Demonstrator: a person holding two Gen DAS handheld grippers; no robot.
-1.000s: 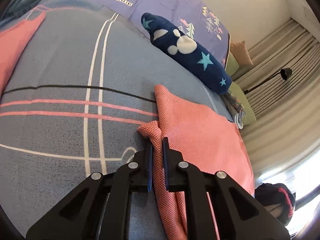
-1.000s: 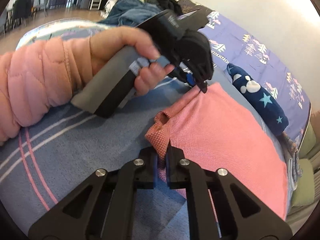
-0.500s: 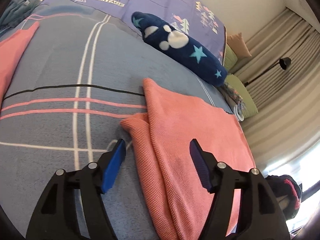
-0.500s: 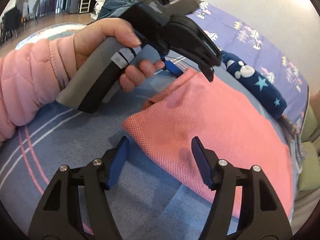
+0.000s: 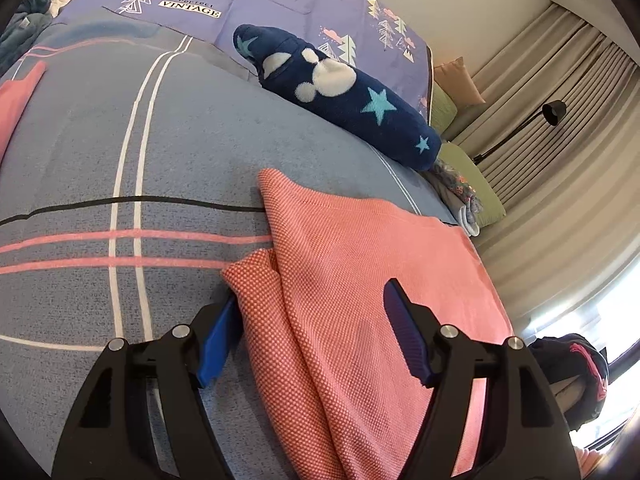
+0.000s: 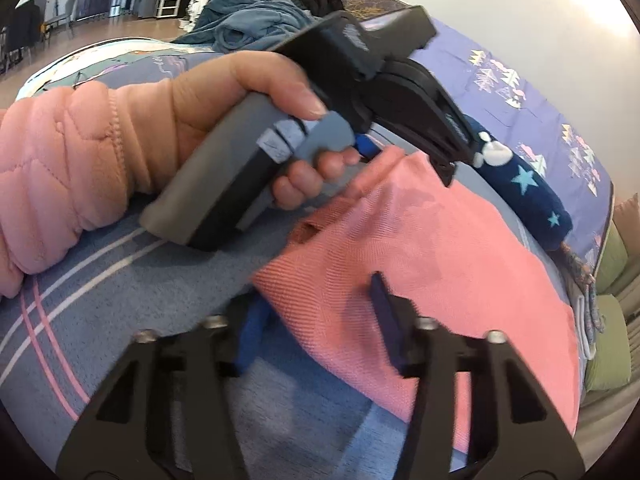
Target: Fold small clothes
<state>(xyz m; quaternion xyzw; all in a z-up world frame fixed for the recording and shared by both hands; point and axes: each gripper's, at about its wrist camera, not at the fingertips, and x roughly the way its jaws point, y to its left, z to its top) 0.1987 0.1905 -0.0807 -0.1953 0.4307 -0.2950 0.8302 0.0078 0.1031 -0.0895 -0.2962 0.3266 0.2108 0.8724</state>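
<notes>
A pink knit garment [image 5: 360, 272] lies folded on the blue striped bedspread [image 5: 120, 160]; it also shows in the right wrist view [image 6: 460, 264]. My left gripper [image 5: 310, 336] is open, its jaws straddling the garment's folded left edge, low over the cloth. My right gripper [image 6: 316, 320] is open, its jaws straddling the garment's near corner. In the right wrist view the left gripper [image 6: 404, 152] shows, held by a hand in a pink sleeve, at the garment's far edge.
A navy star-patterned plush roll [image 5: 340, 96] lies beyond the garment against purple tree-print pillows [image 5: 280, 0]. Another pink cloth [image 5: 16, 100] lies at far left. A blue blanket heap [image 6: 248, 28] sits at the bed's far end. The bed edge, green cushions [image 5: 476, 184] and curtains are right.
Both grippers were shut on the garment's edge one second ago. They have opened and let go, and the garment lies flat on the bed. Both have since shifted slightly closer to the cloth.
</notes>
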